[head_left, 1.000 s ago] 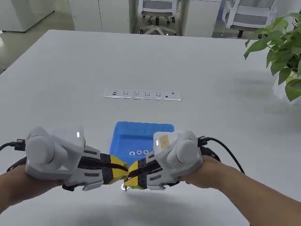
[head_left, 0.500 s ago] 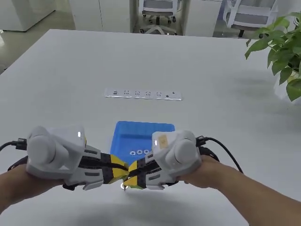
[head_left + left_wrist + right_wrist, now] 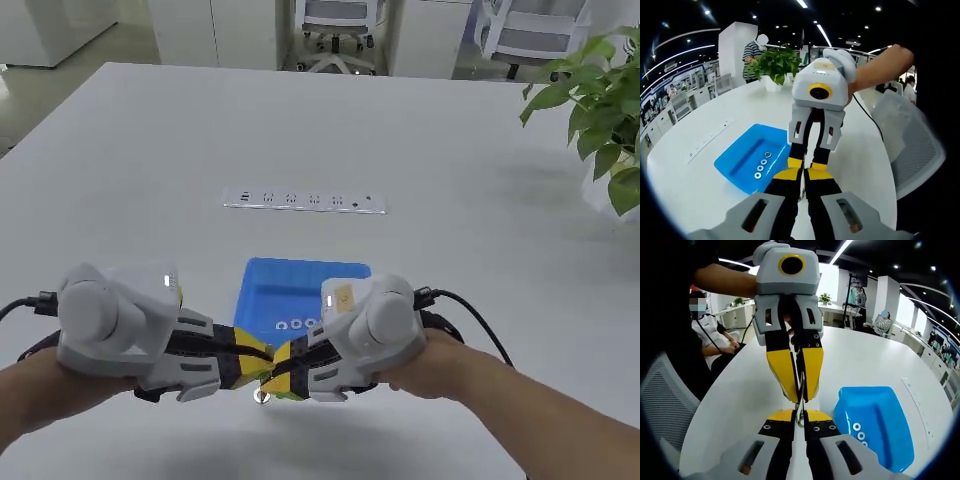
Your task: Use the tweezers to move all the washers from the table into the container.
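The left gripper [image 3: 804, 172] and right gripper [image 3: 800, 416] meet tip to tip over the table [image 3: 450, 200], each pinched tight on the tweezers [image 3: 800, 390], seemingly to reseat the grip, with washers [image 3: 763, 168] already lying in the tray [image 3: 300, 275] just beyond

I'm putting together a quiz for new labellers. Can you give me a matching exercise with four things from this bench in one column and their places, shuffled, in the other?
1. washers
2. power strip
3. plant
4. tweezers

A. at the far right of the head view
B. gripped by the left gripper and the right gripper, tip to tip
C. inside the blue container
D. flat on the table, beyond the container

Pairs: 1-C, 2-D, 3-A, 4-B
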`<state>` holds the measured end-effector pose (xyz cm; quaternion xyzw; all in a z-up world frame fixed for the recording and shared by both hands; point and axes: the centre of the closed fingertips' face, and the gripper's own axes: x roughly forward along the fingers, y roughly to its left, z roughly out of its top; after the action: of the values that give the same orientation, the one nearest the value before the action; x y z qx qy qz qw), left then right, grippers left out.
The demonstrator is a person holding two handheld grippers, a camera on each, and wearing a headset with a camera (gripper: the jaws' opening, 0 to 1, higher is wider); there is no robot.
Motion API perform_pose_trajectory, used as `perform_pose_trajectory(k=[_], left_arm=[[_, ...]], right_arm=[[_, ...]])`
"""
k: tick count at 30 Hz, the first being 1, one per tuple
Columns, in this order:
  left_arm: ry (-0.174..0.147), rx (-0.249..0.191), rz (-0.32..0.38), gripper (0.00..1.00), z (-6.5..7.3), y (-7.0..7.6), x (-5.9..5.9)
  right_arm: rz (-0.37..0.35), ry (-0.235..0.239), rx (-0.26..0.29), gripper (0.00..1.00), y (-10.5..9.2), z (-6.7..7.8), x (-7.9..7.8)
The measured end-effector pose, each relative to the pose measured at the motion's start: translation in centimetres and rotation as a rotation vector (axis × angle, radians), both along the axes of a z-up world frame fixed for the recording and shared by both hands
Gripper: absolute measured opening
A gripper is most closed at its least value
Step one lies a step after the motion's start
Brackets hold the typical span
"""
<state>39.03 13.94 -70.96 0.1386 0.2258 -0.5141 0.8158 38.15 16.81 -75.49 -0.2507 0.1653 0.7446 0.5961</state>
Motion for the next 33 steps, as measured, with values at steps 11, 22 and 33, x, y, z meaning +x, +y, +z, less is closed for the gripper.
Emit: perform_pose_trajectory(k=[11, 22, 33], left_arm=[[0.006, -0.007, 0.005, 0.07, 0.04, 0.52, 0.24], [-0.001, -0.001, 0.005, 0.07, 0.07, 0.73, 0.61], [0.0, 0.007, 0.004, 0.07, -0.38, 0.73, 0.43]], right_arm=[[0.002, -0.009, 0.005, 0.09, -0.21, 0.33, 0.1], [-0.002, -0.012, 0.008, 0.1, -0.13, 0.51, 0.41], [0.008, -0.015, -0.003, 0.1, -0.01, 0.01, 0.25]])
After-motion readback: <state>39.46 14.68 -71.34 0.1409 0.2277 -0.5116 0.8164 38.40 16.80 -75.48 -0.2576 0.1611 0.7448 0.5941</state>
